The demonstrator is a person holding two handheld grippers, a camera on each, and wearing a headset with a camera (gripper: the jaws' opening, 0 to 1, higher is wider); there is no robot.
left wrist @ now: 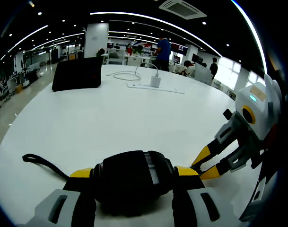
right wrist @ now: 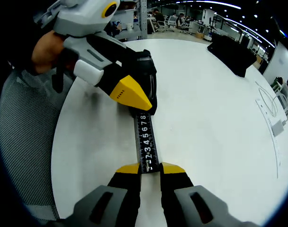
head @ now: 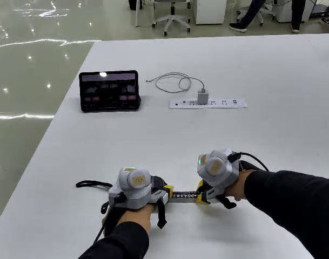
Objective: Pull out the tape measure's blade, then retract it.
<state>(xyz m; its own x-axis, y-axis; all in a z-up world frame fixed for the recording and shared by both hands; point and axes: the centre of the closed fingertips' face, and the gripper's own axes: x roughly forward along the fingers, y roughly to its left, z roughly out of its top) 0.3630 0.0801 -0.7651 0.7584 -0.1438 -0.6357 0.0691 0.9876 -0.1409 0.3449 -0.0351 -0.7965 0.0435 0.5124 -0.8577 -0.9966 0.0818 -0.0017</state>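
A black tape measure case (left wrist: 132, 179) lies on the white table, clamped between the yellow-tipped jaws of my left gripper (left wrist: 134, 172). Its black wrist strap (left wrist: 42, 163) trails off to the left. A short length of the blade (right wrist: 144, 142), printed with numbers, runs out of the case (right wrist: 146, 80) to my right gripper (right wrist: 146, 168), which is shut on the blade's end. In the head view the left gripper (head: 167, 192) and the right gripper (head: 199, 197) sit close together near the table's front edge, joined by the blade (head: 183, 195).
A dark tablet (head: 109, 90) stands at the back left of the table (head: 272, 108). A white power strip (head: 207, 102) with a plugged-in charger and coiled cable (head: 172, 82) lies behind the grippers. Office chairs and a person's legs are beyond the table's far edge.
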